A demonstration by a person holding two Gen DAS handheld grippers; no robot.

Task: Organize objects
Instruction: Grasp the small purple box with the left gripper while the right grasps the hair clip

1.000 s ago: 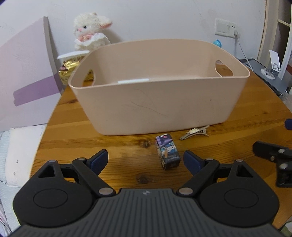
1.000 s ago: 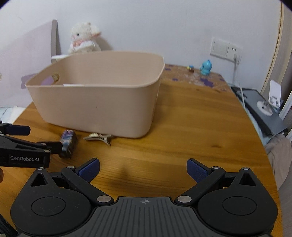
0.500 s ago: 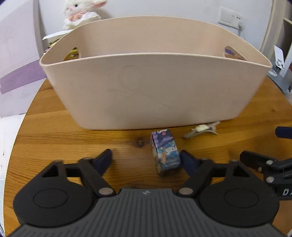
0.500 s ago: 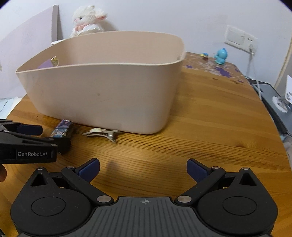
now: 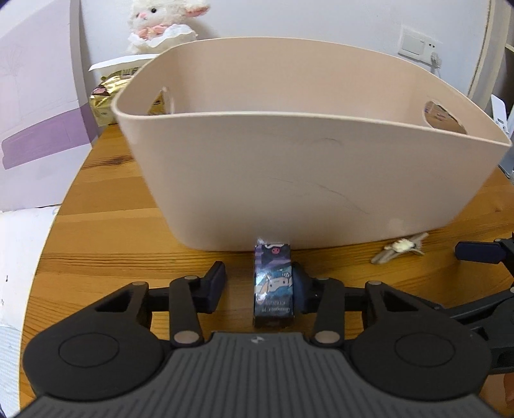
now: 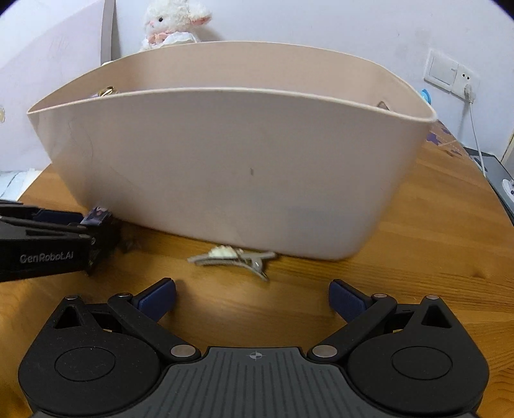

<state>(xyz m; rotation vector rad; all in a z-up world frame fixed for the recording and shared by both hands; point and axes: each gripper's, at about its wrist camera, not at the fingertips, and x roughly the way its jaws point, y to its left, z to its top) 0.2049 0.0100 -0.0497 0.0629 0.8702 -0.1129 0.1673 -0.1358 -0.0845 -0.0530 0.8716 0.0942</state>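
Observation:
A small dark printed box (image 5: 273,286) lies on the wooden table (image 5: 106,254) in front of the beige tub (image 5: 308,180). My left gripper (image 5: 258,284) is open around the box; the right finger touches its side, the left finger stands apart. The box's end (image 6: 98,214) and the left gripper (image 6: 48,247) show at the left of the right wrist view. A hair clip (image 6: 233,258) lies by the tub's (image 6: 231,173) base, just ahead of my open, empty right gripper (image 6: 252,299). The clip also shows in the left wrist view (image 5: 400,249).
A plush lamb (image 5: 162,24) and a gold packet (image 5: 109,96) sit behind the tub. A purple-and-white board (image 5: 38,122) leans at the left. A wall socket with a cable (image 6: 462,80) is at the right, with grey gear (image 6: 501,180) below it.
Both grippers moved forward toward the tub. The left gripper's fingers narrowed around the box, with the right finger now against it. The right gripper came up close to the hair clip.

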